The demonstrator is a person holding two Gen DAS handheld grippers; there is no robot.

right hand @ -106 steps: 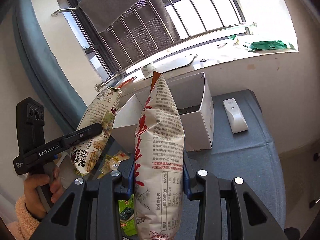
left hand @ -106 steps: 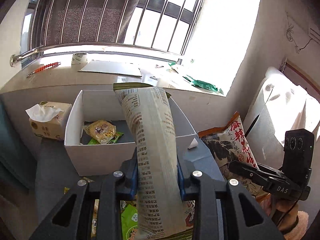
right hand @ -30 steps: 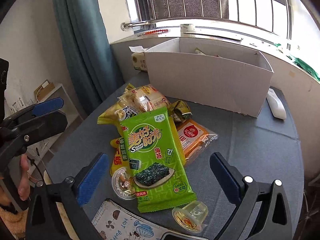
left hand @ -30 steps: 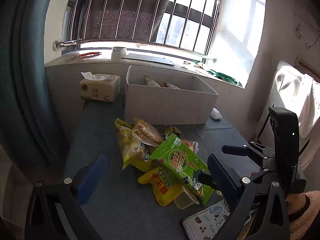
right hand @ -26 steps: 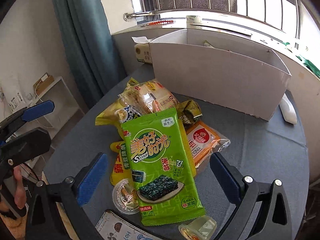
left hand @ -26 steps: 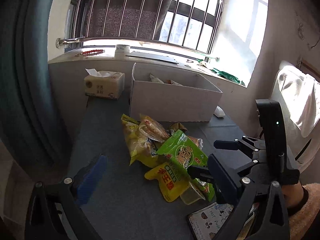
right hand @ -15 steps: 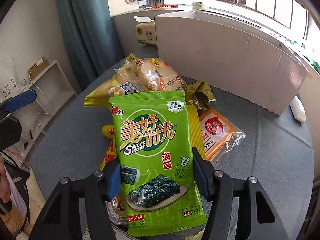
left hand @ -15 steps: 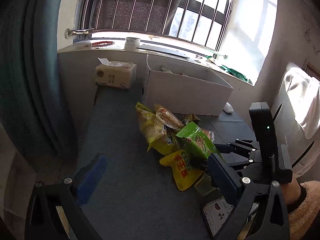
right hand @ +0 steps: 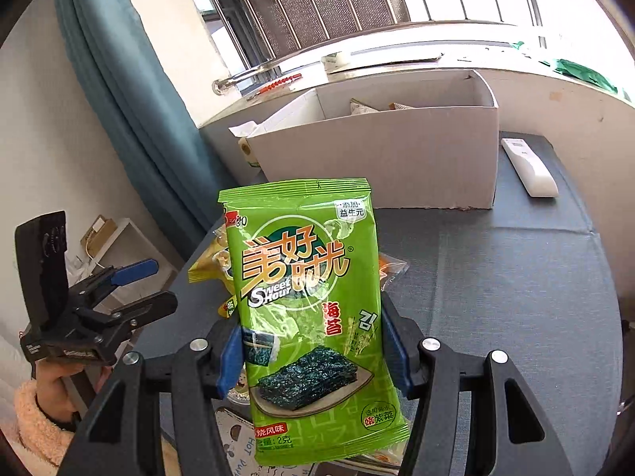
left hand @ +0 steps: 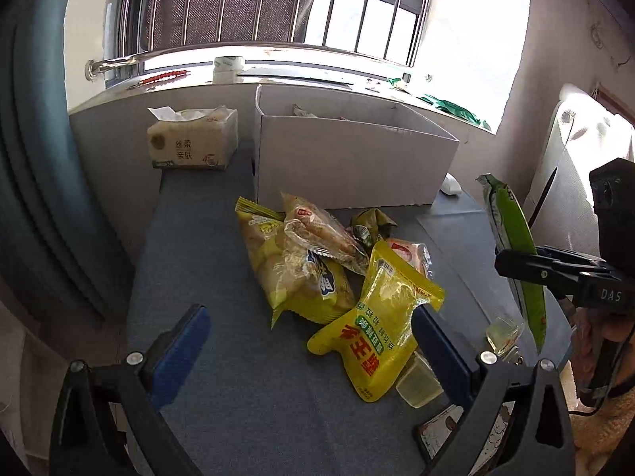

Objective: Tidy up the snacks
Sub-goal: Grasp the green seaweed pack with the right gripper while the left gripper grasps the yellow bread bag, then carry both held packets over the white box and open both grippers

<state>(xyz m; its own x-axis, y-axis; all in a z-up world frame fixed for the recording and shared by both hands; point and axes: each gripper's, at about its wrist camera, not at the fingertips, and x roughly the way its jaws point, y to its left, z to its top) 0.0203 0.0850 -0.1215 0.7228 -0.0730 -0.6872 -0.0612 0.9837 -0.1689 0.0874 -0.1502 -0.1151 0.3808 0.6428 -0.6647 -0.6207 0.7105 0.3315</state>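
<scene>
My right gripper (right hand: pixel 313 351) is shut on a green seaweed snack packet (right hand: pixel 305 277) and holds it upright above the table; the packet also shows edge-on in the left wrist view (left hand: pixel 516 250). My left gripper (left hand: pixel 309 341) is open and empty above a pile of snacks: a yellow pouch (left hand: pixel 381 325), a yellow chip bag (left hand: pixel 285 273) and a clear wrapped packet (left hand: pixel 321 234). The white cardboard box (left hand: pixel 349 162) stands behind the pile with some bags inside (right hand: pixel 365 109).
A tissue box (left hand: pixel 192 142) sits left of the cardboard box. A white remote (right hand: pixel 528 166) lies to its right. Small jelly cups (left hand: pixel 420 380) and a printed card (left hand: pixel 448 428) lie near the front edge. A blue curtain (left hand: pixel 35 158) hangs at left.
My right gripper closed on the green seaweed packet and lifted it off the pile. My left gripper stayed open and moved closer to the pile.
</scene>
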